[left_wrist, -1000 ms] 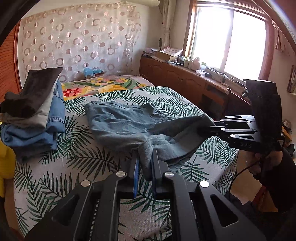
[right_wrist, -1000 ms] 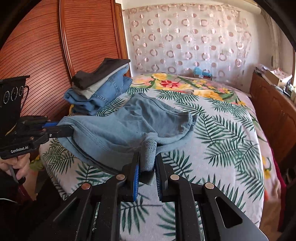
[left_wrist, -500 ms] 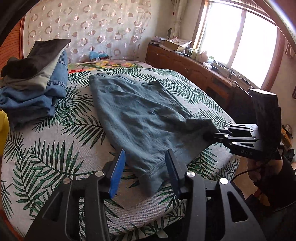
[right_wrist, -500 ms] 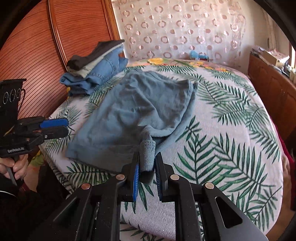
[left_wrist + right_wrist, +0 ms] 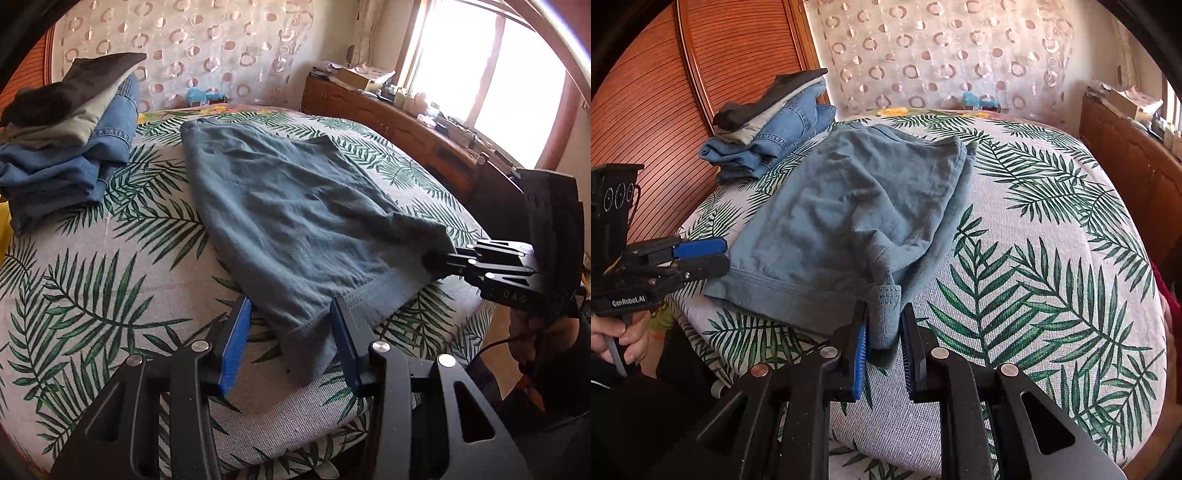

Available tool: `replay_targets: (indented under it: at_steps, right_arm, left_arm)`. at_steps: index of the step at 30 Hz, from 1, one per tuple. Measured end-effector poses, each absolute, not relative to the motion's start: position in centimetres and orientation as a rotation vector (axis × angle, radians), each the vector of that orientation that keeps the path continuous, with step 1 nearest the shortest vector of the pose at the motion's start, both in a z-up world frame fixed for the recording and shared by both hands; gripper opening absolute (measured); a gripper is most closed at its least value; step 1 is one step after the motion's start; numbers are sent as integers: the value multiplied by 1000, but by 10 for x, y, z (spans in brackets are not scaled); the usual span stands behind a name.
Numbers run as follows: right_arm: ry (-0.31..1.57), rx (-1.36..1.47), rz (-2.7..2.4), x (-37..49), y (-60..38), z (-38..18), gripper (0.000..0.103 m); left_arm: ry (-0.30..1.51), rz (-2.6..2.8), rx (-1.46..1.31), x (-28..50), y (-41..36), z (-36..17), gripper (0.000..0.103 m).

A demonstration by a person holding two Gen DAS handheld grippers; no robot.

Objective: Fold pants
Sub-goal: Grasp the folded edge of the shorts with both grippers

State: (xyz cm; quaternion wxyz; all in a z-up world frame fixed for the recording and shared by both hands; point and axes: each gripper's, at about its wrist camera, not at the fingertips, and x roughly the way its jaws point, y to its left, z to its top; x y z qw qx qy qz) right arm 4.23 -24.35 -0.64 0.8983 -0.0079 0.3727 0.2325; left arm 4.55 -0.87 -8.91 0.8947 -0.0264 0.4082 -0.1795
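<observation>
You have the faded blue-grey cotton pants (image 5: 295, 206) spread flat on the palm-leaf printed bedspread (image 5: 110, 295), lying toward its near left part, hem edge at the near edge, just right of the stack of folded denim and grey garments (image 5: 66, 147) at the far left.

Your left gripper (image 5: 290, 339) stands wide, its jaws straddling the near left hem corner without pinching it. In its own view, the right gripper (image 5: 882, 343) has its jaws parted narrowly around the bunched right hem corner; whether the pads bear on the cloth there, you cannot tell.

The risk, as I judge it: lift now and the left corner stays behind, so the fold skews. If the right grip is loose, the bunched corner slips out, or you trap only one layer. That corner also overhangs the bed edge and could drag the fabric down.

Only the right wrist view shows the ribbed brown wooden headboard (image 5: 665, 110) and your hand on the left handle. Only the left wrist view shows the bright window (image 5: 498, 74) and the cluttered wooden sideboard (image 5: 388, 118) along the right wall.
</observation>
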Motion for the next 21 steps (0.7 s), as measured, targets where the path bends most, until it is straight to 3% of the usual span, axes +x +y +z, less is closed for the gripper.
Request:
replay_targets:
  at_steps: [9, 16, 21]
  right_arm:
    - [768, -1, 483, 38, -248, -18, 15]
    - [770, 6, 483, 37, -249, -17, 15]
    - [764, 1, 490, 35, -248, -15, 16]
  left_arm:
    - [852, -378, -42, 41, -12, -95, 44]
    - [839, -412, -45, 38, -13, -93, 21]
    - [807, -435, -63, 35, -11, -84, 14]
